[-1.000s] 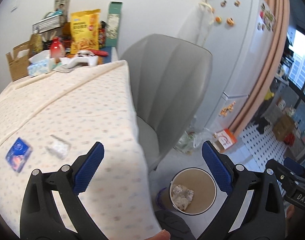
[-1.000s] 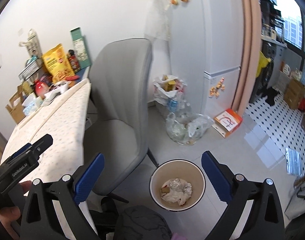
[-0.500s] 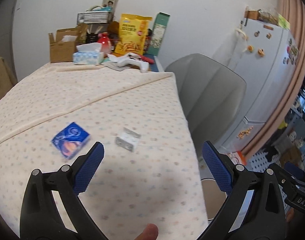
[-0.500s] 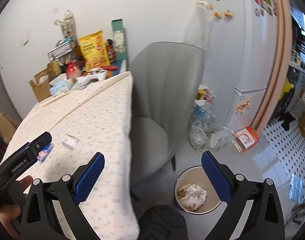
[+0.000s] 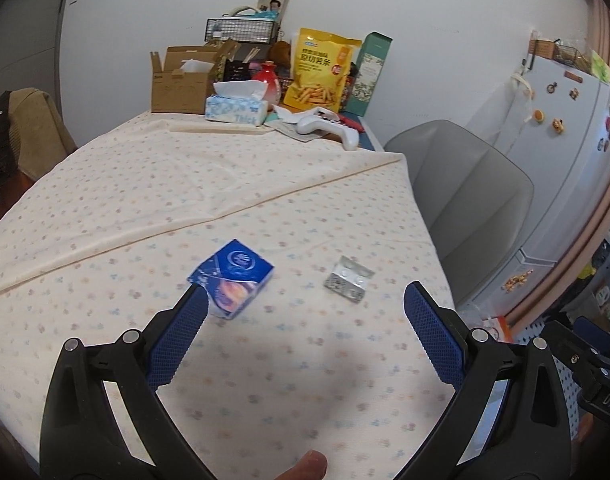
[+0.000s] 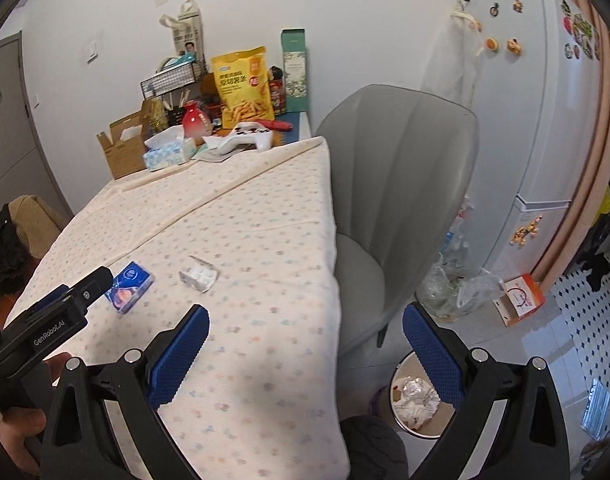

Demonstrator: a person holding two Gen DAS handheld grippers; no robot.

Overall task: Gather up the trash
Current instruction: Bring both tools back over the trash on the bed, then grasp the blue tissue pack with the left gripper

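A small blue carton (image 5: 232,276) and a crumpled silver blister pack (image 5: 348,279) lie on the dotted tablecloth (image 5: 145,184). My left gripper (image 5: 303,332) is open and empty, hovering just short of both, its left finger close to the carton. In the right wrist view the carton (image 6: 129,286) and the blister pack (image 6: 199,274) lie ahead to the left. My right gripper (image 6: 305,346) is open and empty over the table's right edge. A round bin (image 6: 415,398) with crumpled trash stands on the floor below it.
A grey chair (image 6: 401,200) stands at the table's right side. The far table end holds a tissue box (image 5: 237,106), cardboard box (image 5: 183,78), yellow snack bag (image 5: 323,70) and white game controller (image 5: 331,128). A fridge (image 6: 545,120) and plastic bags (image 6: 457,284) are to the right.
Both grippers swung left from above the bin and chair to over the table. The carton and blister pack now sit close in front of my left gripper. Both stayed open.
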